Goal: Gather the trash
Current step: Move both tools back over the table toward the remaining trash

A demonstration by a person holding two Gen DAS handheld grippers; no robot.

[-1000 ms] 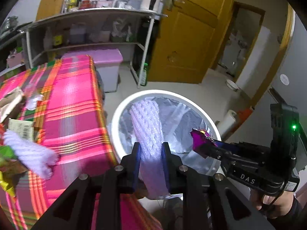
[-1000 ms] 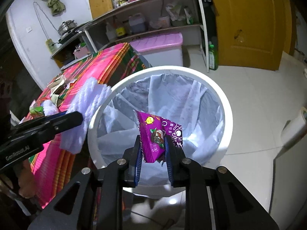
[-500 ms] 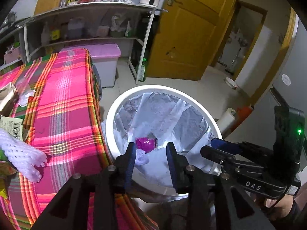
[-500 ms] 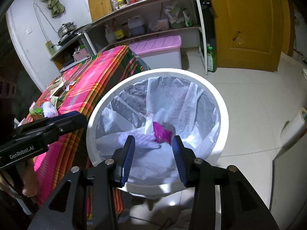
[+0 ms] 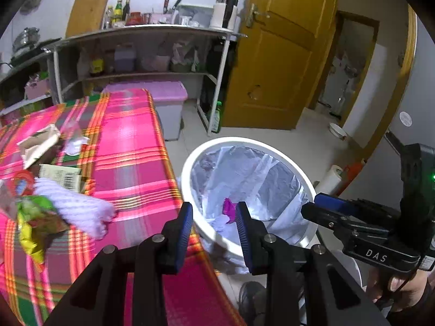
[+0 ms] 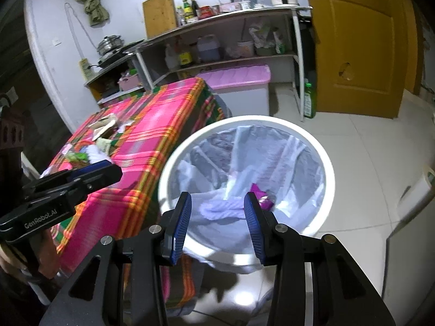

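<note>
Trash, left wrist view: purple snack wrapper [image 5: 229,208] and pale foam net [image 5: 220,220] down in the white-rimmed bin [image 5: 190,163], on the clear liner; wrapper standing on edge, long axis roughly up the frame; more trash still on the plaid tablecloth [image 5: 130,146]: a second white foam net [image 5: 73,206] lying with long axis slanting down toward the table edge, a green and yellow packet [image 5: 35,217] touching it at left, a printed paper slip [image 5: 61,175] just behind, a crumpled carton [image 5: 38,144] farther back; table edge running just beside the bin rim, narrow gap only; open tiled floor beyond the bin toward the yellow door [image 5: 280,54]; left gripper [image 5: 214,225] over the table corner and bin rim, fingers spread, nothing between them; right gripper [image 5: 323,206] at the bin's right rim, empty.

Right wrist view: bin [image 6: 329,163] wide open below, purple wrapper [image 6: 261,194] beside the foam net [image 6: 225,207], net lying across the frame, both on the crumpled liner; right gripper [image 6: 217,222] above the near rim, fingers parted, holding nothing; left gripper [image 6: 92,174] at left over the tablecloth [image 6: 152,133], a hand [image 6: 46,255] beneath it; wide clear floor to the right; lidded pink storage box [image 6: 239,81] behind the table, under the shelf rack [image 6: 231,27].
</note>
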